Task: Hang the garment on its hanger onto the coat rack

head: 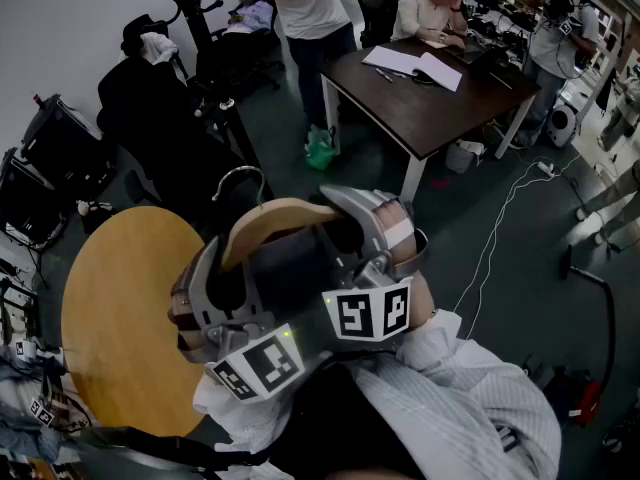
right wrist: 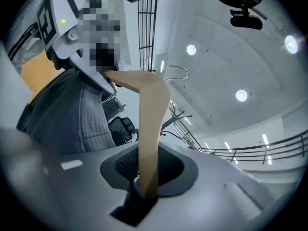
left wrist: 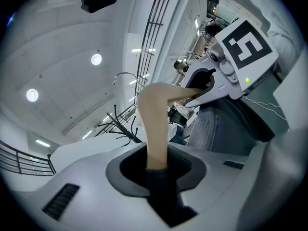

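Observation:
I hold a wooden hanger [head: 275,218] up close under the head camera, a dark grey garment [head: 300,278] draped on it. Its metal hook [head: 240,178] points toward the black coat rack [head: 185,3] at the far left. My left gripper [head: 215,288] is shut on the hanger's left arm [left wrist: 155,129], and my right gripper [head: 385,238] is shut on the right arm [right wrist: 150,129]. In the left gripper view the jaws [left wrist: 156,165] clamp the wood, with the hook [left wrist: 126,76] and rack [left wrist: 120,126] beyond. The right gripper view shows the same clamp [right wrist: 147,186], with the hook [right wrist: 178,71] beyond.
A round wooden table [head: 125,308] lies below at the left. Dark coats [head: 150,98] hang on the rack's lower pegs. Office chairs [head: 50,158] crowd the left wall. A dark desk [head: 430,98] with several people around it stands at the back right. White cables [head: 500,218] trail across the floor.

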Available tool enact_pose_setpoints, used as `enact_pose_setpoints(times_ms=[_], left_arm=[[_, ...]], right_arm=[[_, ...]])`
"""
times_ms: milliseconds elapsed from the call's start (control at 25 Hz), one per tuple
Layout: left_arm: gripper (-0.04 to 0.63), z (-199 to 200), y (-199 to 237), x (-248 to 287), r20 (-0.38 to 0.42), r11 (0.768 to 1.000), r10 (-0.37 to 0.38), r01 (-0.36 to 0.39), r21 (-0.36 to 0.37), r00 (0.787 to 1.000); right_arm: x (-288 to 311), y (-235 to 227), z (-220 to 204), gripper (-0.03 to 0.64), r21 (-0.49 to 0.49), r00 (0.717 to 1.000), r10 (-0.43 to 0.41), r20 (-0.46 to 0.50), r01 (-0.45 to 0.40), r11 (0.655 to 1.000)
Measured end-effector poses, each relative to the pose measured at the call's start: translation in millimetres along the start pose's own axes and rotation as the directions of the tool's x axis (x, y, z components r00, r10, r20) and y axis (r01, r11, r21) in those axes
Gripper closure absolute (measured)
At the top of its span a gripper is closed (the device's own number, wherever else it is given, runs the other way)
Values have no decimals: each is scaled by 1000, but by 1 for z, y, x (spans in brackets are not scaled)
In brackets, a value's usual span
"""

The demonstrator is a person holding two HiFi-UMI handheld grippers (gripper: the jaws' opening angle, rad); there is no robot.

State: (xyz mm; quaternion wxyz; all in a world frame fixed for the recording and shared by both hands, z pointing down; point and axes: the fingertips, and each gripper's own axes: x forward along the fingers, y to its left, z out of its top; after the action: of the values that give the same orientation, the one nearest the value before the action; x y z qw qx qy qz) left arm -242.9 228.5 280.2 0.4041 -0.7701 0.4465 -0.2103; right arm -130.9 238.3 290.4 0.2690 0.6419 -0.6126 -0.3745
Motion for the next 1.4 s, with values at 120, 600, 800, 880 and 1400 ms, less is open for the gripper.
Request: enact_pose_setpoints(times_ms=[120, 600, 800, 880, 1400], left_arm=[[508, 1, -2, -4, -5, 1000, -6, 6, 1, 1000], [508, 13, -20, -16, -19, 1000, -18, 18, -3, 1000], [508, 20, -31, -22, -32, 1000, -23, 23, -4, 999], [508, 21, -37, -24, -41, 1000, -29, 29, -4, 999], [508, 6, -83, 39, -68, 993, -117, 115, -30, 991]], right_arm=[[-5, 1, 0, 545, 9, 1000, 9, -9, -9, 1000], [-27, -1, -12, 543, 17, 999, 27, -22, -26, 1000], [-38, -2, -20, 541, 28, 999, 41, -19, -40, 999], [-43, -1, -25, 540, 35, 999, 45, -22, -45, 998], [-7, 12, -91, 534, 68, 993, 86, -80, -81, 994]])
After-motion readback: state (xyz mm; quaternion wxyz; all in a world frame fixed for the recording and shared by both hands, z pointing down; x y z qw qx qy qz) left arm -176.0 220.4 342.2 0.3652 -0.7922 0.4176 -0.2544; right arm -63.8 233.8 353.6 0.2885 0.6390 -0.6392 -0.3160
